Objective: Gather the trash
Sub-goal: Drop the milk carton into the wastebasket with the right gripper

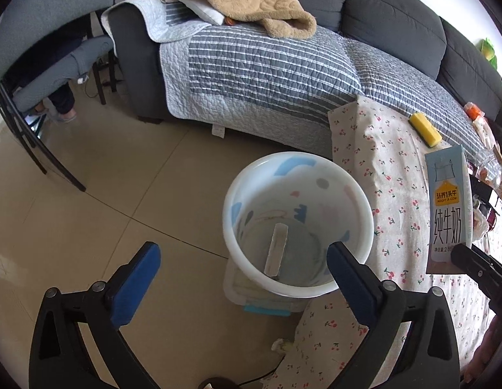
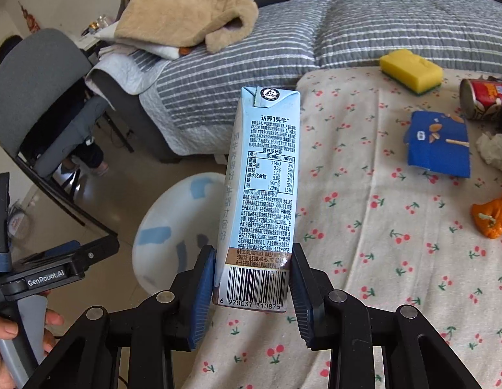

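Observation:
My right gripper (image 2: 252,288) is shut on a pale blue milk carton (image 2: 264,178) and holds it upright above the table's left edge; the carton also shows in the left wrist view (image 1: 447,207). A white patterned trash bin (image 1: 296,223) stands on the floor beside the table, with a flat wrapper (image 1: 277,249) inside; it shows behind the carton in the right wrist view (image 2: 176,227). My left gripper (image 1: 244,278) is open and empty, hovering just above the bin's near rim.
The table has a cherry-print cloth (image 2: 380,227). On it lie a yellow sponge (image 2: 411,69), a red can (image 2: 484,99), a blue box (image 2: 439,144), crumpled tissue (image 2: 494,149) and an orange wrapper (image 2: 492,218). A grey sofa (image 1: 283,64) and chair (image 1: 50,32) stand behind.

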